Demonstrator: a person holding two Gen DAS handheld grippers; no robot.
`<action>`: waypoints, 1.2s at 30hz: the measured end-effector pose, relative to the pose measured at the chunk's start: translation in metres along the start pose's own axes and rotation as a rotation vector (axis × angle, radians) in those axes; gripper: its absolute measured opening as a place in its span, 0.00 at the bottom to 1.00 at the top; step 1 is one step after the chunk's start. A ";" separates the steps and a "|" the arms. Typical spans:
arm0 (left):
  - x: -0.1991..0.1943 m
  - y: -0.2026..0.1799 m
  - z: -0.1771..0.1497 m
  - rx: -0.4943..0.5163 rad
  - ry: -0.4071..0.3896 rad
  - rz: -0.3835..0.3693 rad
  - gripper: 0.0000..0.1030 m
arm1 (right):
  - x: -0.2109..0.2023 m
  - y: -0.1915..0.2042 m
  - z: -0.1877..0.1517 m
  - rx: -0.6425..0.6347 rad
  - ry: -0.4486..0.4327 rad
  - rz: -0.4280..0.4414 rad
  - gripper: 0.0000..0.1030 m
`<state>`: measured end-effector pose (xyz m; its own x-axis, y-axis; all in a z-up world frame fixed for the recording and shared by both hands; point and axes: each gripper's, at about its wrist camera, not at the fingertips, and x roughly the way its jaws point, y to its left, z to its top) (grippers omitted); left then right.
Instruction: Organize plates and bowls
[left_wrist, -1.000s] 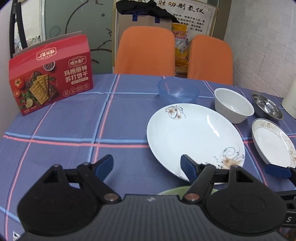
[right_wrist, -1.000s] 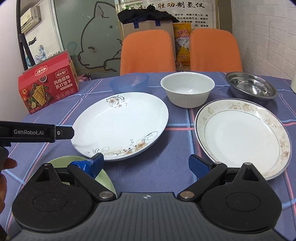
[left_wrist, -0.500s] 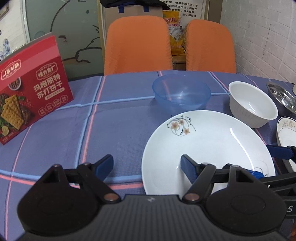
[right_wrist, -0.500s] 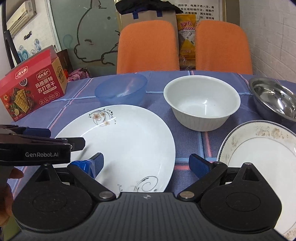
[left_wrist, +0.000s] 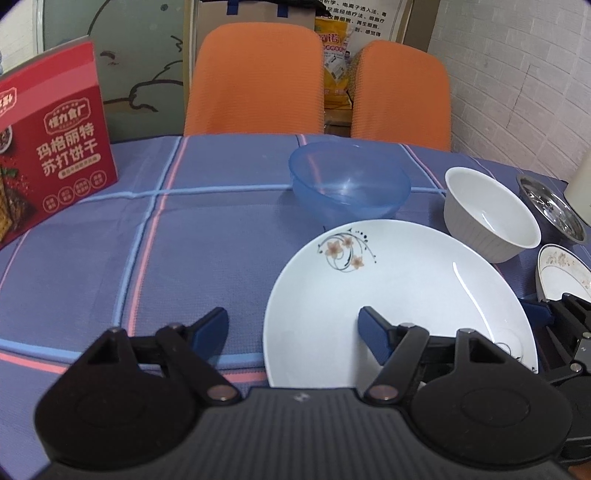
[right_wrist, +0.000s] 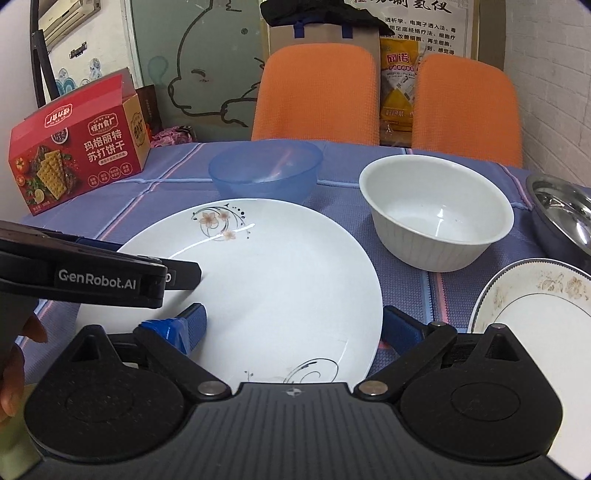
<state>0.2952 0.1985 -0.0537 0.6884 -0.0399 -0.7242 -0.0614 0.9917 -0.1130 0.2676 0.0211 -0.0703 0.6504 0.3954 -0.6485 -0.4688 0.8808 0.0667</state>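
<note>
1. Checked purple cloth covers the table; two orange chairs stand behind it against a wall with a poster.
2. At centre lies the large white flowered plate, with the blue bowl and white bowl just beyond it, the steel bowl and the gold-rimmed plate to the right.
3. Both tools hover spread open and empty: the left gripper straddles the flowered plate's left rim, the right gripper its near edge.
4. For a clean pickup, I would slide one finger under the rim before pinching, keeping the plate level.
5. "GenRobot.AI" reads on the left tool; the red cracker box bears Chinese print.
</note>
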 end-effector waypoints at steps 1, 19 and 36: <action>-0.002 0.000 0.000 -0.002 -0.004 -0.013 0.56 | 0.000 0.000 -0.001 -0.002 -0.005 0.001 0.86; -0.024 -0.010 0.003 0.000 -0.013 -0.005 0.43 | -0.023 0.013 0.004 0.059 -0.025 0.023 0.86; -0.124 -0.013 -0.051 -0.006 -0.098 0.031 0.43 | -0.106 0.054 -0.028 0.040 -0.087 0.061 0.86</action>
<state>0.1740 0.1840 0.0033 0.7535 0.0032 -0.6575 -0.0879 0.9915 -0.0959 0.1565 0.0199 -0.0193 0.6712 0.4684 -0.5745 -0.4865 0.8632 0.1353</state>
